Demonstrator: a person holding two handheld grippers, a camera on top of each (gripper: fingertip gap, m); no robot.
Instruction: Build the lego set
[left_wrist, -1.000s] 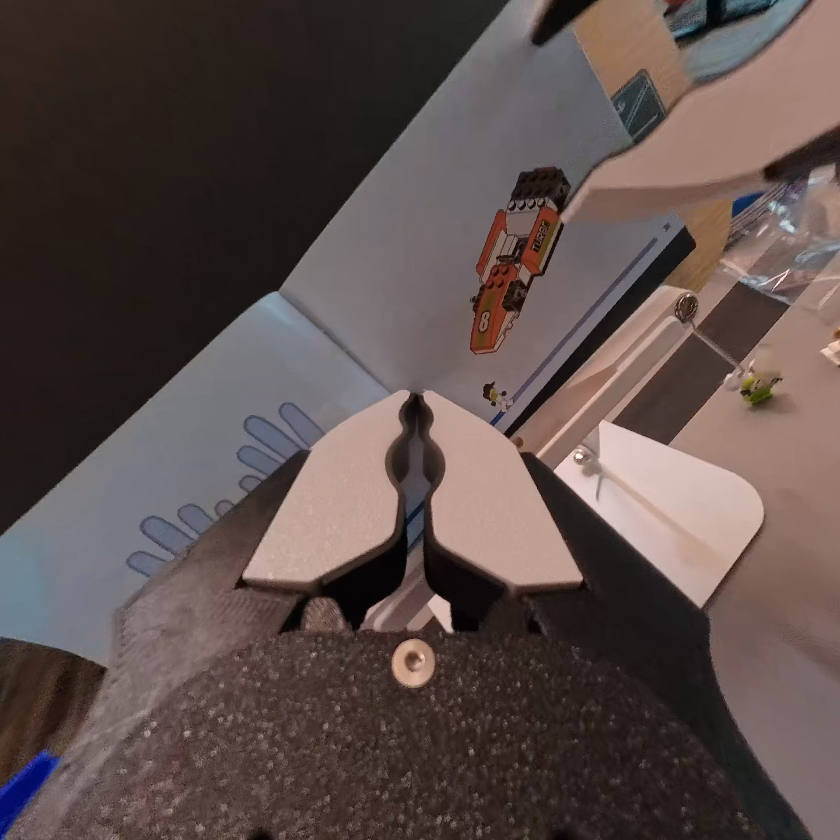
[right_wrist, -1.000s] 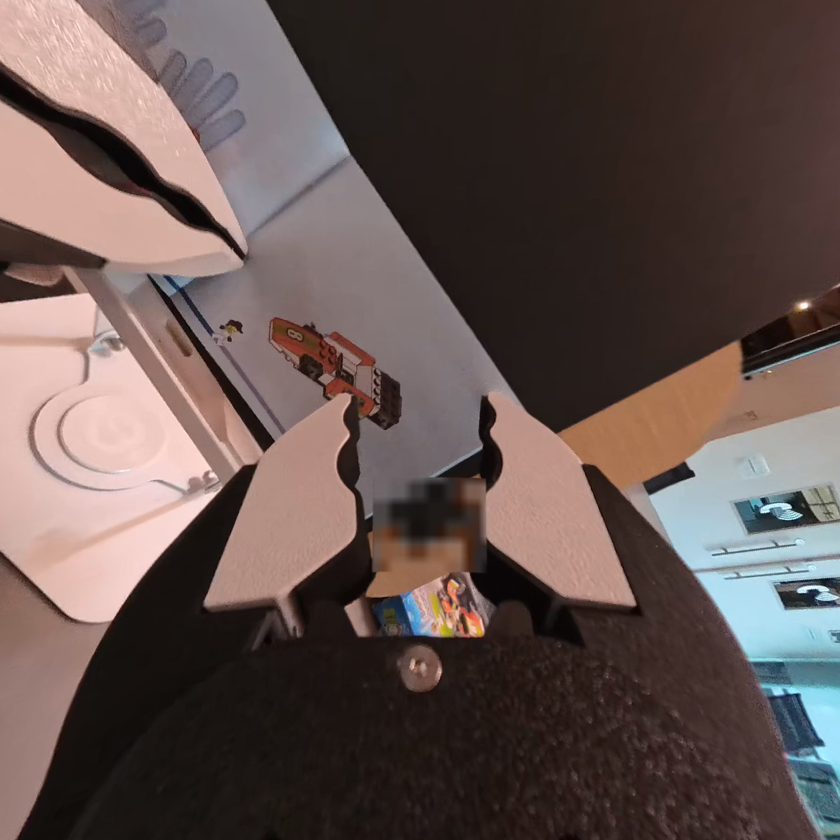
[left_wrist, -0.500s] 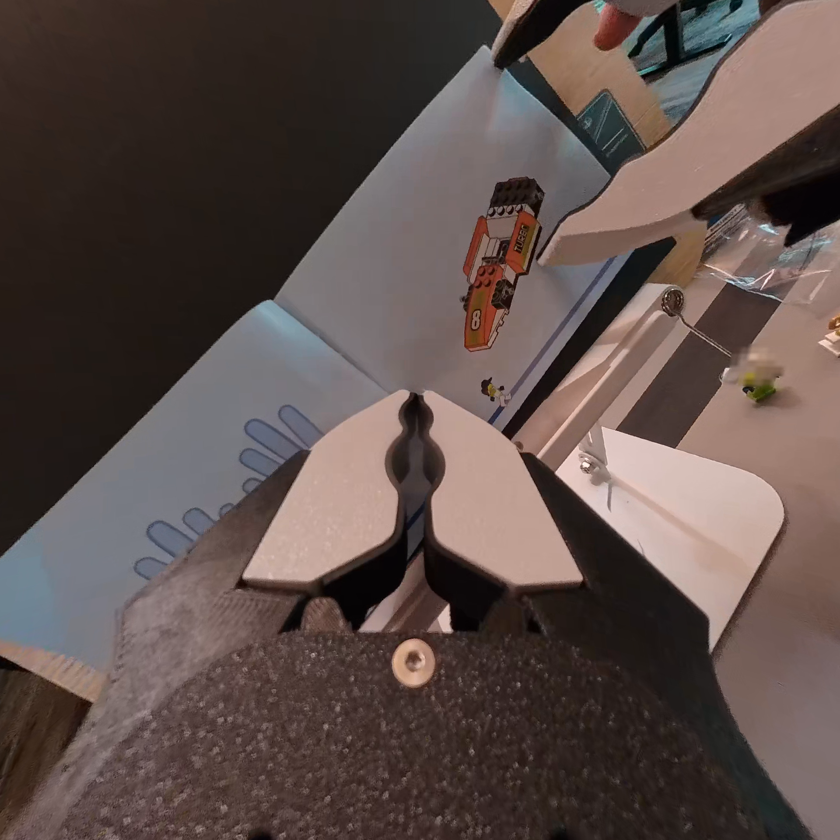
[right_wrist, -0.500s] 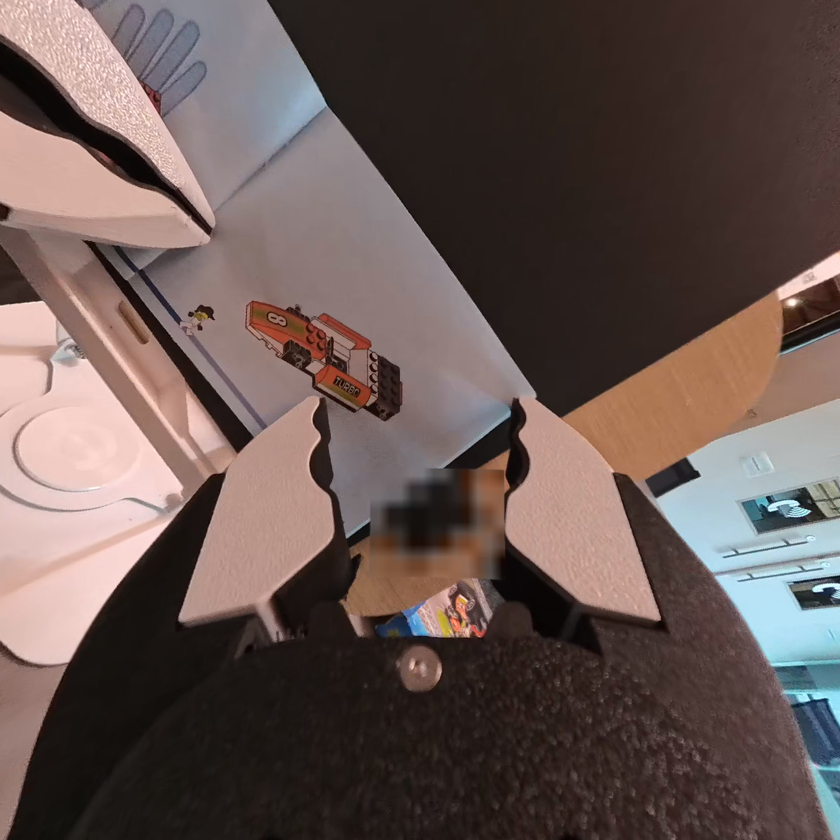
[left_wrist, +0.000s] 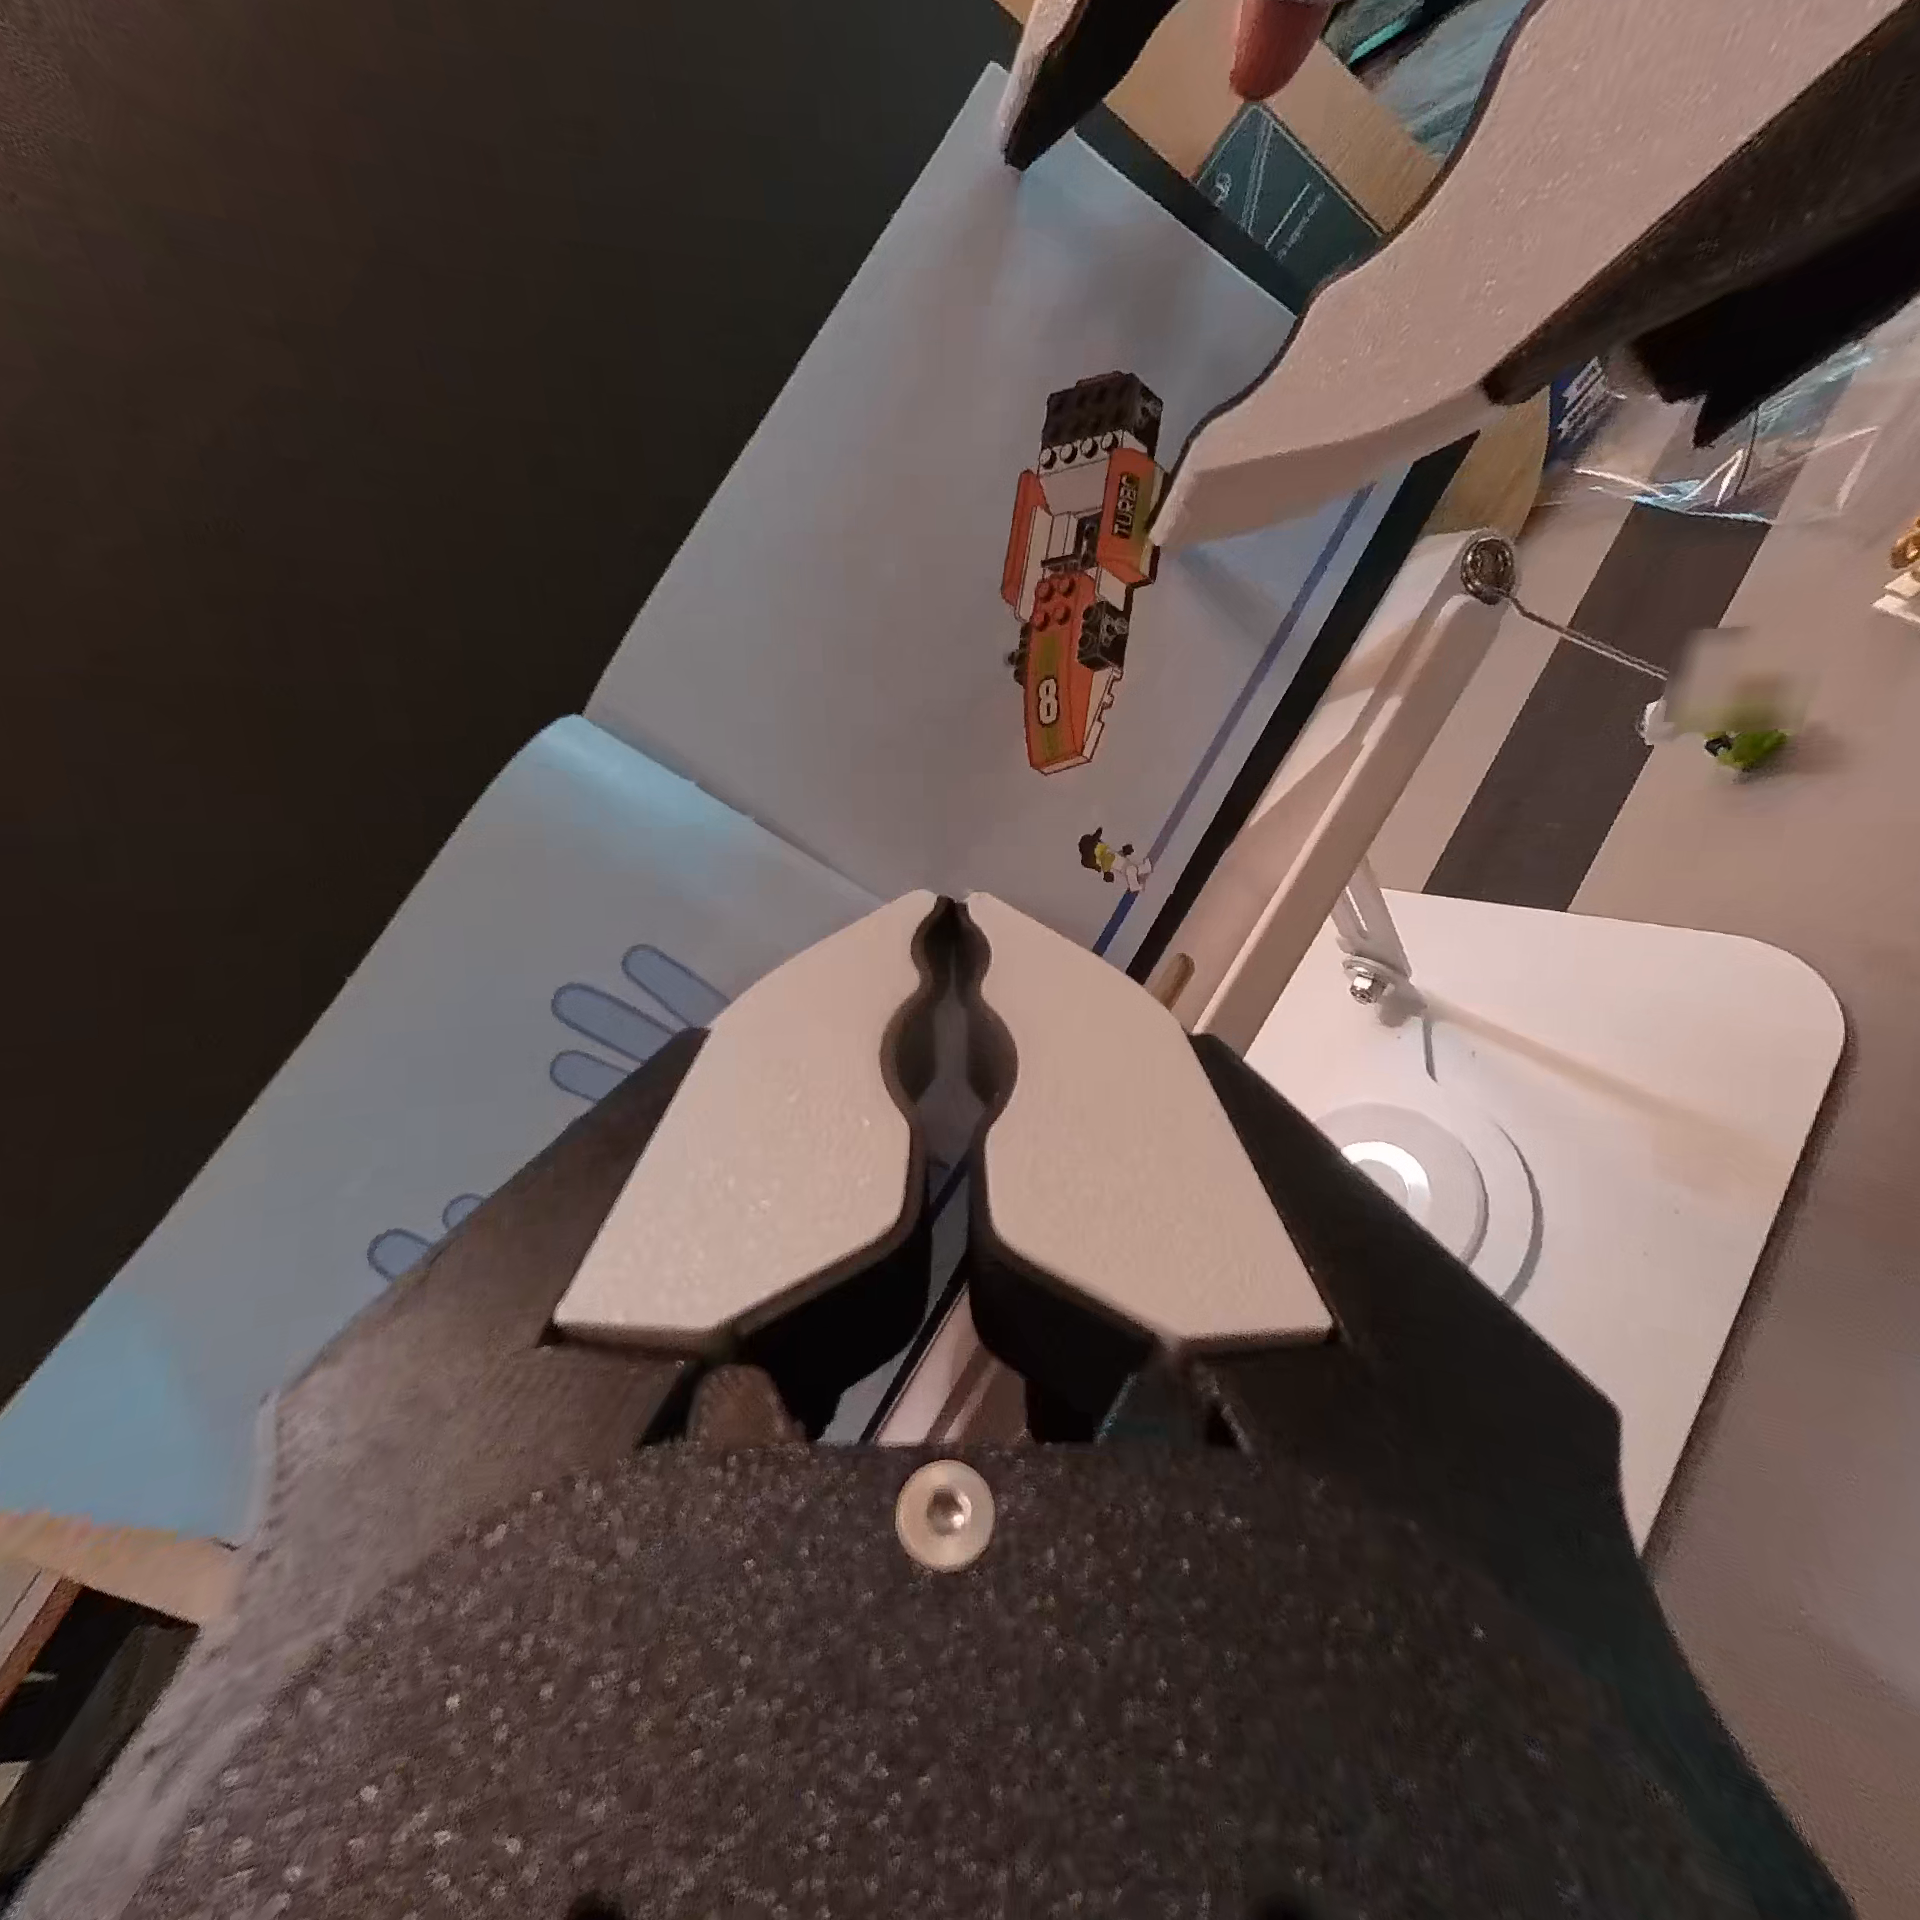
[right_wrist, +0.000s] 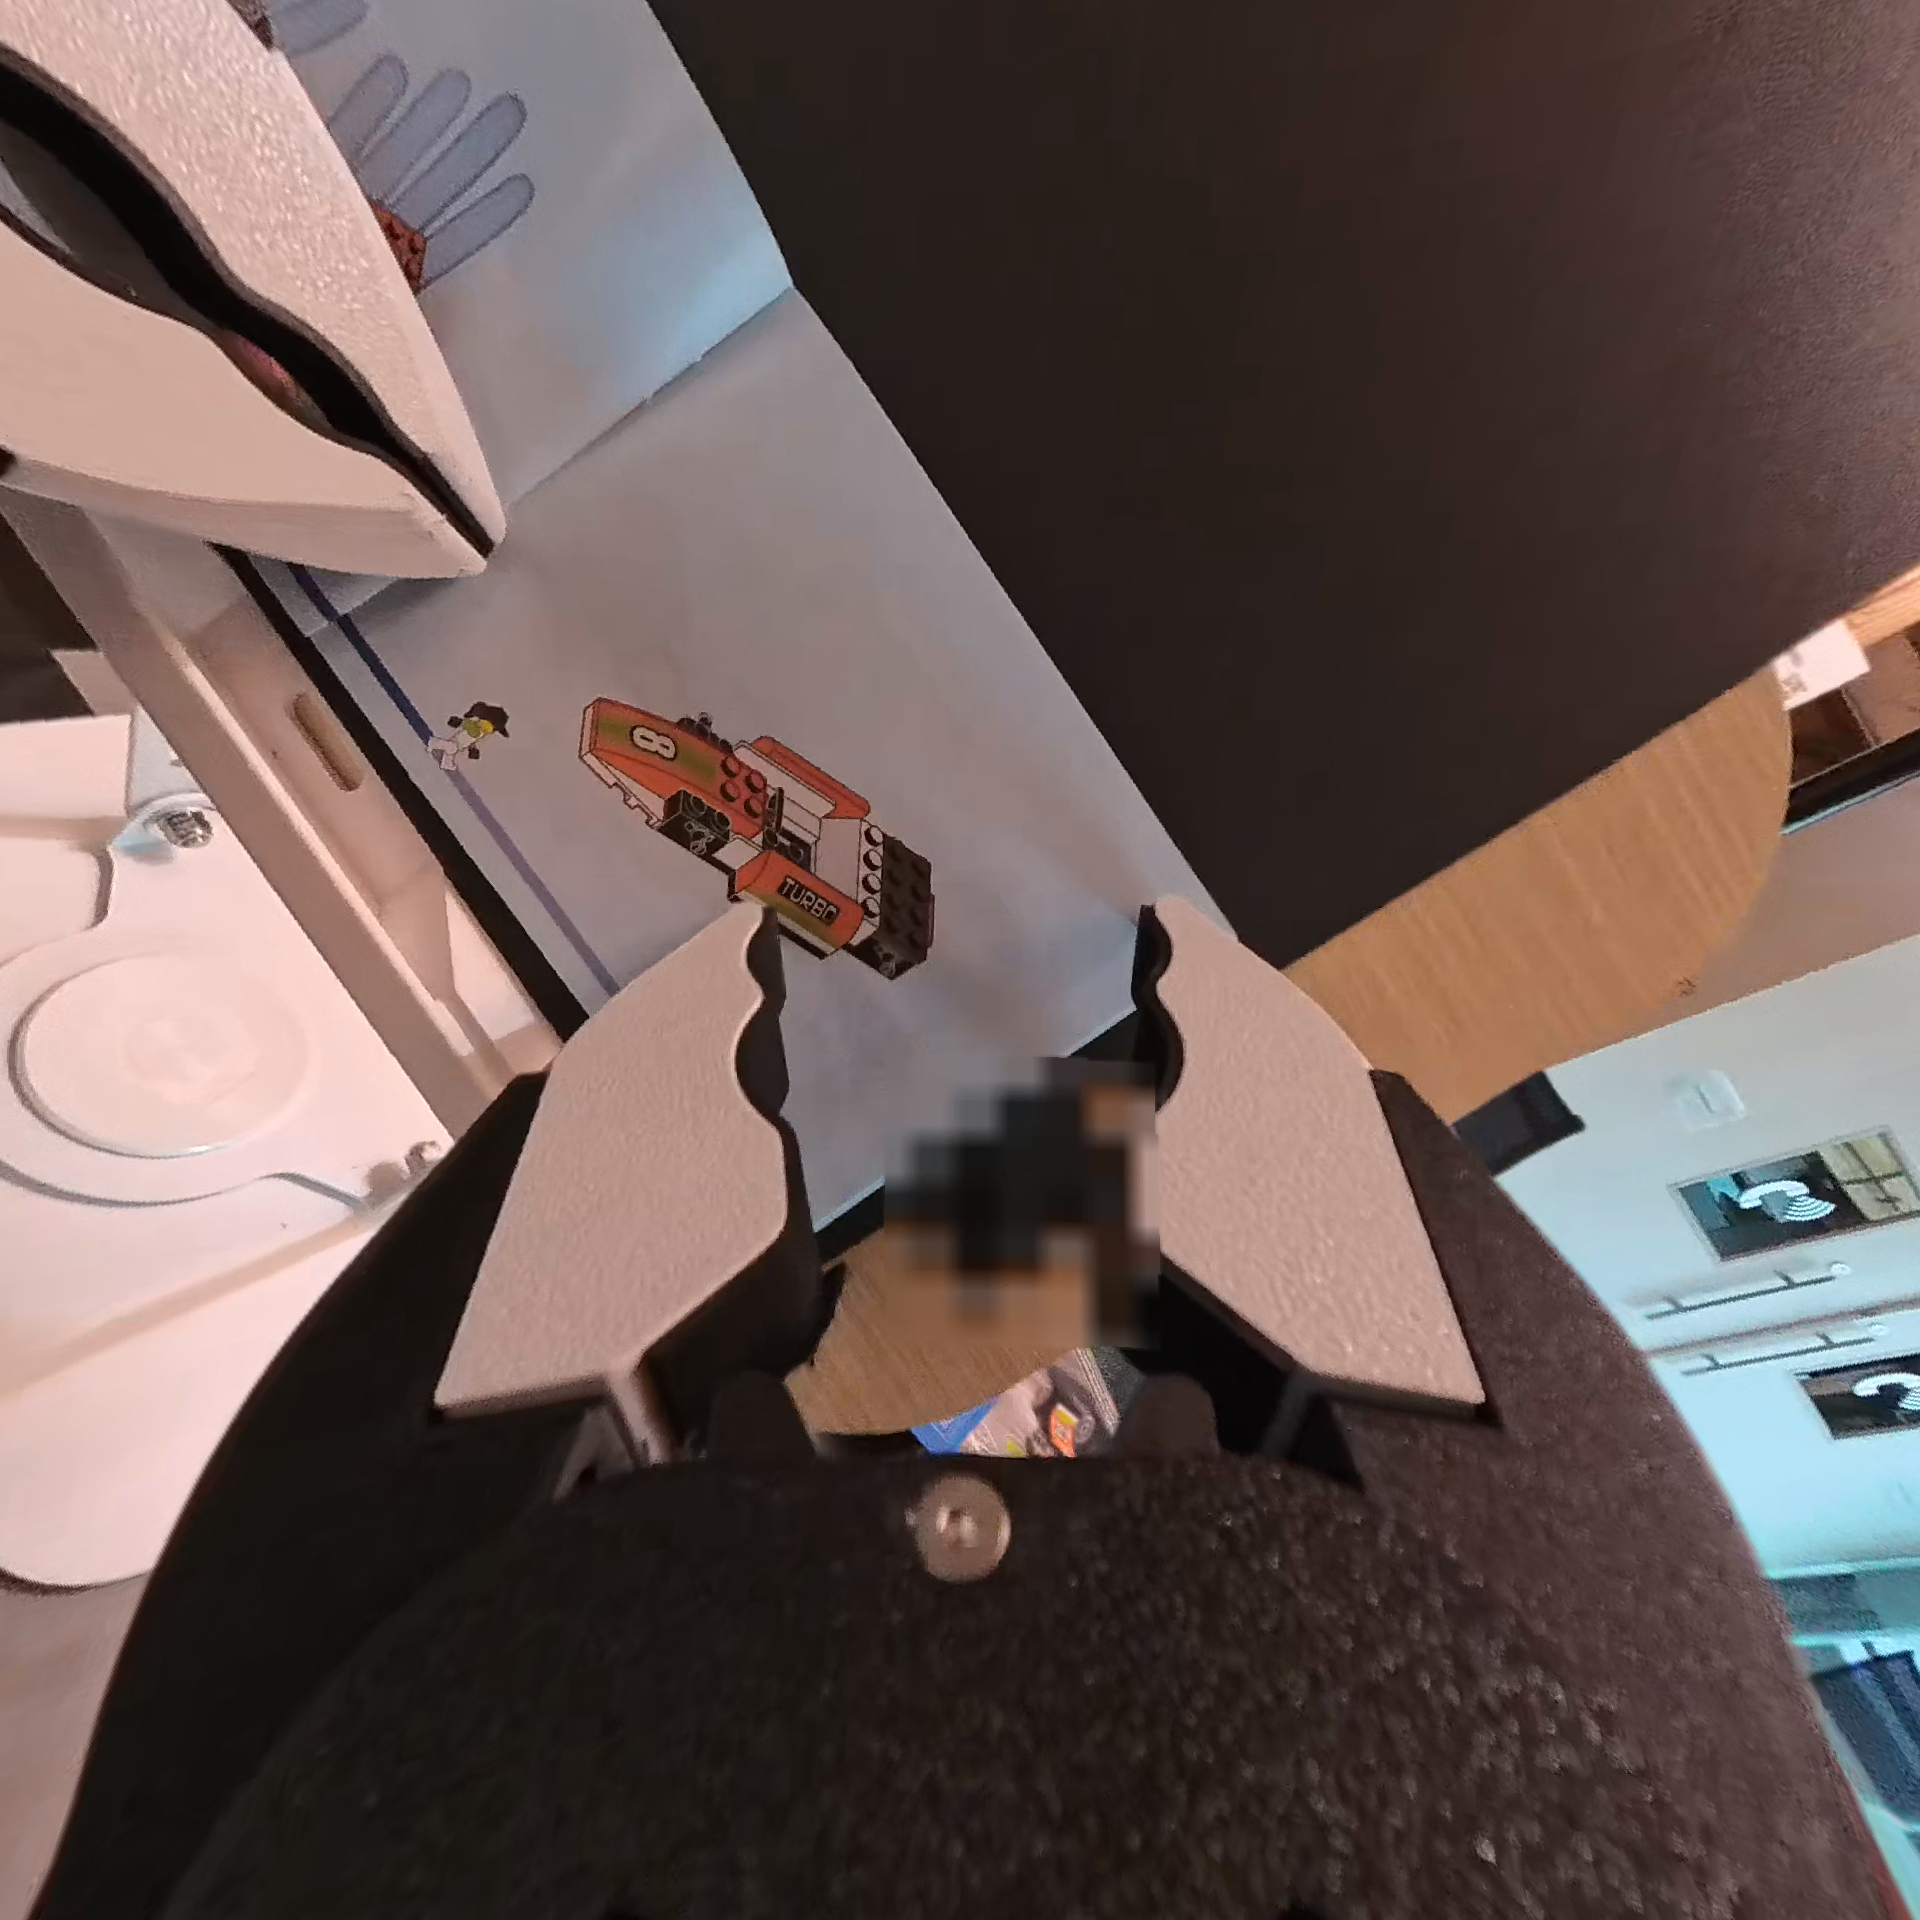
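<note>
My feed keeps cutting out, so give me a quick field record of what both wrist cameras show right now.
left gripper: shut; whether it pinches the booklet's lower edge cannot be told
right gripper: open, holding nothing, at the right-hand page
booklet: open, propped on a white stand
page picture: orange and white car drawing
small green piece: on the grey table, right of the stand
clear bag: on the table, farther back

left hand-held gripper (left_wrist: 951, 914) closed, right hand-held gripper (right_wrist: 951, 920) spread apart
</note>
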